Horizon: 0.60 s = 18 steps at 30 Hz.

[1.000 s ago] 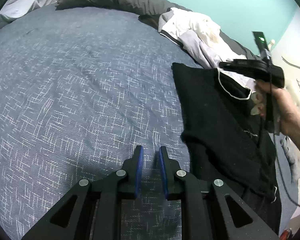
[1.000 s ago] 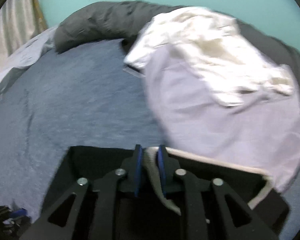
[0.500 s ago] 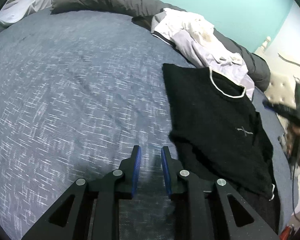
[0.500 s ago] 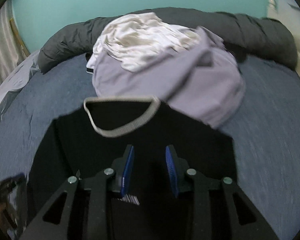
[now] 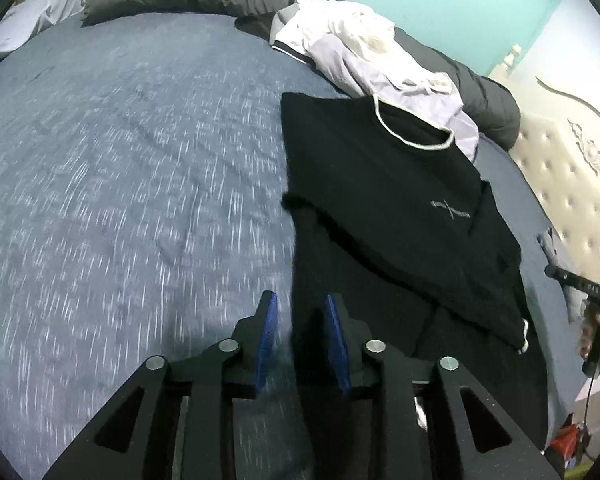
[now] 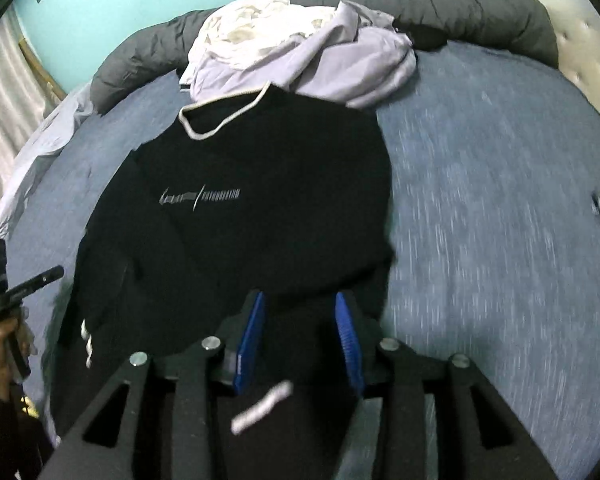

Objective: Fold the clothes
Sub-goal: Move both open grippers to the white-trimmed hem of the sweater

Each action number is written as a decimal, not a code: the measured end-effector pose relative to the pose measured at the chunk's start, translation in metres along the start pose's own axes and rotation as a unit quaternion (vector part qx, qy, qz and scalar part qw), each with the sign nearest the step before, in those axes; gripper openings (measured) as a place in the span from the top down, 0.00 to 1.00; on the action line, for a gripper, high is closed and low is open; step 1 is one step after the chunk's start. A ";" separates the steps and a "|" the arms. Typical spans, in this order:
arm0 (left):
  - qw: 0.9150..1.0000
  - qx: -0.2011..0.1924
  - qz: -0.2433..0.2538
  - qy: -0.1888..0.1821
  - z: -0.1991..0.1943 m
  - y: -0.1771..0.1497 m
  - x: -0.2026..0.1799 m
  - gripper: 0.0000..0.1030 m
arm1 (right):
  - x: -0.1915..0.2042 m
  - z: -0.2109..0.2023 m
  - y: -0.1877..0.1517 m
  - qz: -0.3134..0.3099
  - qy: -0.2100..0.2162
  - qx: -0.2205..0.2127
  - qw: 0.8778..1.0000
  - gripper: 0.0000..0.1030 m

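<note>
Black shirt (image 6: 260,184) lies flat on the blue bedspread (image 5: 120,180), ahead of the right gripper (image 6: 300,336) and just right of the left gripper (image 5: 300,336); both jaws have just been opening, nothing clamped between them

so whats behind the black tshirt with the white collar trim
A heap of lilac and white clothes, its near edge against the black tshirt's collar, then a rolled grey duvet. The heap's bottom layers are covered.

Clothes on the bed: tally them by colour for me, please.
Black: 1, the shirt laid flat on the bed.
Lilac: 1, a garment in the pile.
White: 1, a garment on top of it.
Total: 3 that I can tell apart.
</note>
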<state>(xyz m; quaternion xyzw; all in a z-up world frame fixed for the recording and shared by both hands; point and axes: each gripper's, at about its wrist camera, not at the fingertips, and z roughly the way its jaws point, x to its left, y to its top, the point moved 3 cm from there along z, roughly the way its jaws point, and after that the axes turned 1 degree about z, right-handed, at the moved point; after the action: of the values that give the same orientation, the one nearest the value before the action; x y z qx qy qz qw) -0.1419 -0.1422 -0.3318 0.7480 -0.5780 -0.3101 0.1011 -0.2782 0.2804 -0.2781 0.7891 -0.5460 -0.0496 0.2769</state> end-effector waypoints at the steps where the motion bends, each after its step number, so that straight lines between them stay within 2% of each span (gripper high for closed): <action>1: 1.000 0.005 0.002 0.001 -0.004 -0.004 -0.002 0.70 | 0.001 -0.002 -0.006 0.000 0.000 0.004 1.000 0.62; 7: 1.000 0.029 0.013 0.002 -0.029 -0.028 -0.009 0.70 | 0.010 -0.008 -0.044 0.005 0.019 0.028 0.999 0.62; 12: 0.999 0.033 0.021 0.013 -0.050 -0.047 -0.013 0.69 | 0.015 0.003 -0.056 0.039 0.043 0.036 0.998 0.61; 13: 0.999 0.038 0.023 0.012 -0.051 -0.051 -0.014 0.69 | 0.016 0.005 -0.058 0.046 0.047 0.039 0.997 0.60; 15: 0.998 0.050 0.027 0.010 -0.052 -0.059 -0.015 0.68 | 0.021 0.010 -0.063 0.042 0.042 0.049 0.997 0.50; 18: 0.997 0.067 0.031 0.012 -0.052 -0.072 -0.015 0.67 | 0.024 0.013 -0.071 0.035 0.037 0.055 0.997 0.50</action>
<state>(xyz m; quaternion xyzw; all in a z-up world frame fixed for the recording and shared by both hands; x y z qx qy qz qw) -0.0559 -0.1166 -0.3230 0.7383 -0.6194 -0.2585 0.0670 -0.2142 0.2714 -0.3187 0.7848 -0.5647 0.0201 0.2545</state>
